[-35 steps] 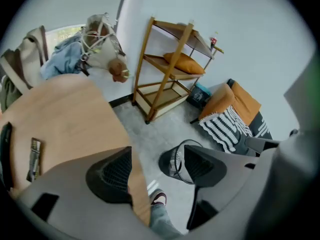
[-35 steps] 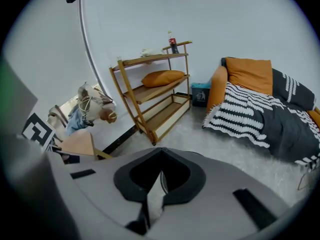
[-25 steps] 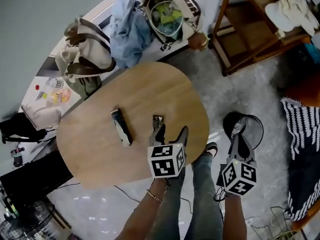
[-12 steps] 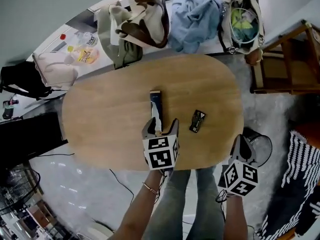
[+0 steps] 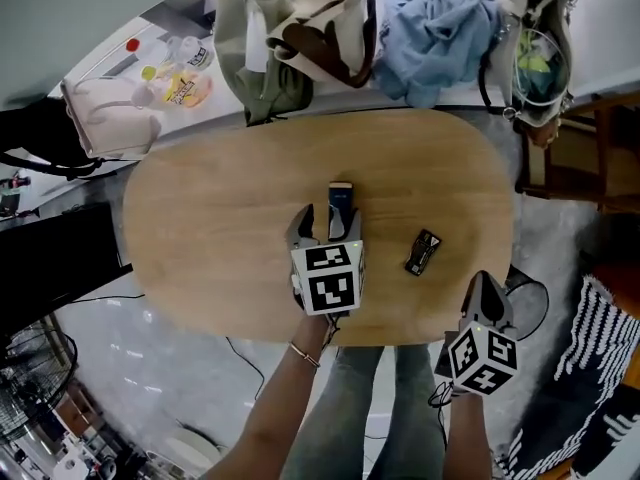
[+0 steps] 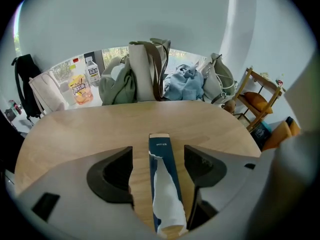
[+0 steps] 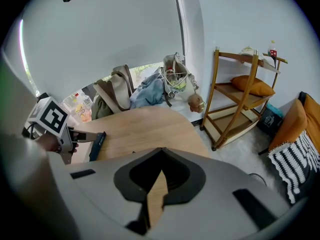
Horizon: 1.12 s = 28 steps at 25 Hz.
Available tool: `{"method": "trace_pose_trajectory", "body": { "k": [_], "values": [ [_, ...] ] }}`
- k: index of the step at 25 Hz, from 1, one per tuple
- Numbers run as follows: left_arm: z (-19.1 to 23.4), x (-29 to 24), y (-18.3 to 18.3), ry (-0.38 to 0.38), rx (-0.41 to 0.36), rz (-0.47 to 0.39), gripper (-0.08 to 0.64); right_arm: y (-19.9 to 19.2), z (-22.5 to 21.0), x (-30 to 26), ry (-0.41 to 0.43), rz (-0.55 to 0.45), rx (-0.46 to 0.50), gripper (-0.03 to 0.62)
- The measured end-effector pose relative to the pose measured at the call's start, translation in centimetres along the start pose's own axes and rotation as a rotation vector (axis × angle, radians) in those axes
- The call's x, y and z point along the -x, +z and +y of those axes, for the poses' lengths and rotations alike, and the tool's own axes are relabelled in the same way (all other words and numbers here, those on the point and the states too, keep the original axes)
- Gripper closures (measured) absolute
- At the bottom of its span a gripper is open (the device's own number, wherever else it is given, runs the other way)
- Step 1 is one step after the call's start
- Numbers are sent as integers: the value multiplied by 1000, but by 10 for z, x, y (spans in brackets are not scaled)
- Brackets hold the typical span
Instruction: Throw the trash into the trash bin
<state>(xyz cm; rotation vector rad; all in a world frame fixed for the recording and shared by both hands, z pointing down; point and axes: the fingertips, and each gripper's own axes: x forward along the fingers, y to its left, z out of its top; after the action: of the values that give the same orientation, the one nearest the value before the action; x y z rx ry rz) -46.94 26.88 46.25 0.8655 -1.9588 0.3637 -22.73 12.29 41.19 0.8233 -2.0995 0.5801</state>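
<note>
Since a moment ago the left tongs have slid forward over the oval, pale wood tabletop, and their dark moulded jaws now stand wide on either side of a long, narrow navy carton with torn white paper spilling from its near end. It lies flat near the tabletop's middle. A small dark crumpled wrapper lies toward the tabletop's right end. Off that end, the right tongs are pinched together and empty above a round trash bin on the floor.

Bright even daylight; soft shadows; fisheye-warped edges; dark vignetted corners.
</note>
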Motion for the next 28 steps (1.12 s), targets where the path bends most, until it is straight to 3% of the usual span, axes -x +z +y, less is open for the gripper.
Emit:
{"method": "trace_pose_trajectory", "body": {
  "k": [12,16,28],
  "values": [
    [0,-33,2,-44,-36,67,244,9,18,-27,-12,24,-16,586],
    [3,-35,1,-29,-52,73,321,9,21,-30,-11,30,-19,586],
    [8,-30,2,-18,-72,76,365,7,18,-24,-11,20,-29,586]
  ]
}}
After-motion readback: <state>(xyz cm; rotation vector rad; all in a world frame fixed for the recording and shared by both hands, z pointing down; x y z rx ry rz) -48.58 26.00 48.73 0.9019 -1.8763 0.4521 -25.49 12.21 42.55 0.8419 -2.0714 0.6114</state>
